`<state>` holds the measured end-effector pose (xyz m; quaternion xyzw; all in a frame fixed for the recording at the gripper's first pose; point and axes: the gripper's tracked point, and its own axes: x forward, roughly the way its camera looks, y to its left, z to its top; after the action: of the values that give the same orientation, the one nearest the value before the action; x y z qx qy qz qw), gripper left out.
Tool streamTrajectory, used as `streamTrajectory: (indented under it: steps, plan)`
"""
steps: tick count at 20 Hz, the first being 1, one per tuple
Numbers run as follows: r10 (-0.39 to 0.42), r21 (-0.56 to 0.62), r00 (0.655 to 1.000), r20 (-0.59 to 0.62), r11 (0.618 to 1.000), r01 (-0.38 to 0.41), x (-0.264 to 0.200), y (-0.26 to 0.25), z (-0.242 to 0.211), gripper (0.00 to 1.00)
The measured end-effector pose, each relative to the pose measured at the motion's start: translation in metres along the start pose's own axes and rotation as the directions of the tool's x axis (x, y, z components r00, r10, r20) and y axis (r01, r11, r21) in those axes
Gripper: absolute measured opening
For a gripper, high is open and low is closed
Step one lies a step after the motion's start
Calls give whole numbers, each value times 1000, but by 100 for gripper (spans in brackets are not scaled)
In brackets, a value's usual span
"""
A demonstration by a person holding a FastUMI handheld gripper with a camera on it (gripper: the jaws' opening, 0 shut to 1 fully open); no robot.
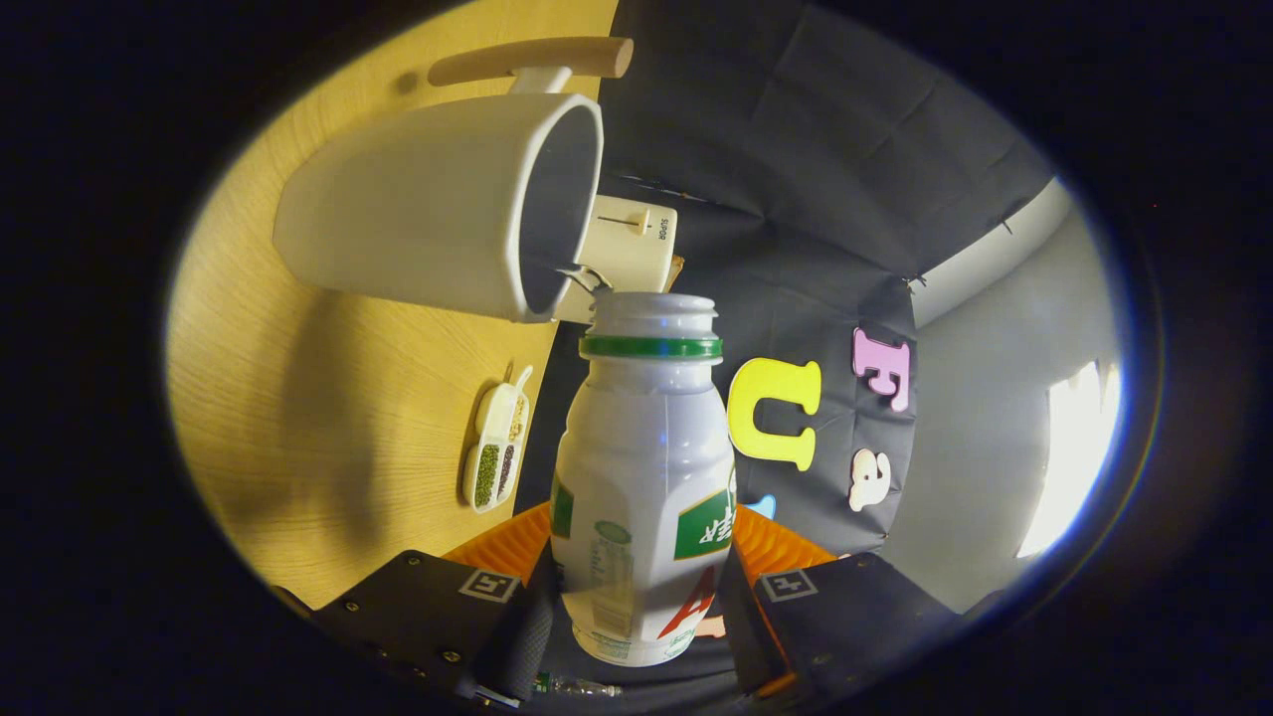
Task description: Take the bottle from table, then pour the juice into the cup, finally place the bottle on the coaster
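Tongs (641, 607) are gripping the bottle (641, 467), one finger pressing on each side of its lower body. The bottle is white, wearing a green ring under an uncapped mouth. The whole view is rolled over, so the counter (328, 428) is running up one side like a wall.

Cup (438, 204): white, large, with a wooden handle (532, 60) on its far side; it is standing on the counter, its open mouth facing the bottle's neck. The bottle's mouth is sitting just beside the cup's rim, near a small metal clip there; whether they are touching I cannot tell.

Counter: pale wood grain, catching a broad shadow below the cup. A small divided dish (495, 452) of green and dark grains is lying on it, near the bottle's shoulder.

A cream box-like appliance (632, 249) is showing beyond the cup.

Room: black cloth wall (796, 179) is hanging behind the bottle; past it, a grey wall (985, 428) with a bright patch of light.
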<state>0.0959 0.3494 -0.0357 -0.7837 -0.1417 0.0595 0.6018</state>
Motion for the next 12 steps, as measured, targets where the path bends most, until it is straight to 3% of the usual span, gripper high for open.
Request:
streamTrajectory:
  steps: [12]
  plan:
    - [-26,-52,1000,6,998,26,-4,-5,4,73]
